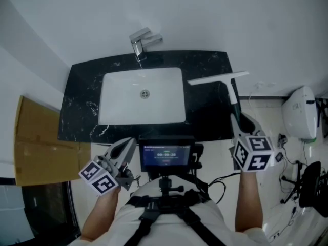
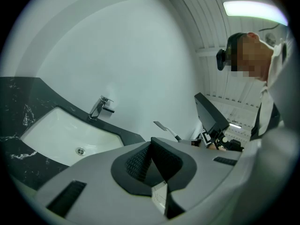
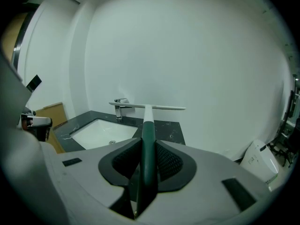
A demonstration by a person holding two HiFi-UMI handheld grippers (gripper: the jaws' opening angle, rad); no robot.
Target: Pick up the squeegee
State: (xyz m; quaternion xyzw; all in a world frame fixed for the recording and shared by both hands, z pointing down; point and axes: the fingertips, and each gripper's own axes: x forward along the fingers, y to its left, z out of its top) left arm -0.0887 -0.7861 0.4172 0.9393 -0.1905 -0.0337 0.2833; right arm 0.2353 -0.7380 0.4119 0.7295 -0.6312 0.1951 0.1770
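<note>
The squeegee (image 1: 233,97) has a white blade and a dark green handle. It hangs above the right end of the black marble counter (image 1: 82,101), blade toward the wall. My right gripper (image 1: 240,121) is shut on the handle. In the right gripper view the squeegee's handle (image 3: 148,130) runs straight out between the pads of the right gripper (image 3: 145,168), and the blade lies crosswise in front of the faucet. My left gripper (image 1: 125,148) hovers in front of the counter's near edge, shut and empty. In the left gripper view, the left gripper (image 2: 151,165) has its pads together, with the squeegee (image 2: 166,128) small beyond it.
A white basin (image 1: 123,86) is set into the counter, with a chrome faucet (image 1: 141,41) behind it at the wall. Flat cardboard (image 1: 36,142) leans at the left. A white device (image 1: 300,111) and cables are on the floor at the right. A small screen (image 1: 165,155) rides on the person's chest rig.
</note>
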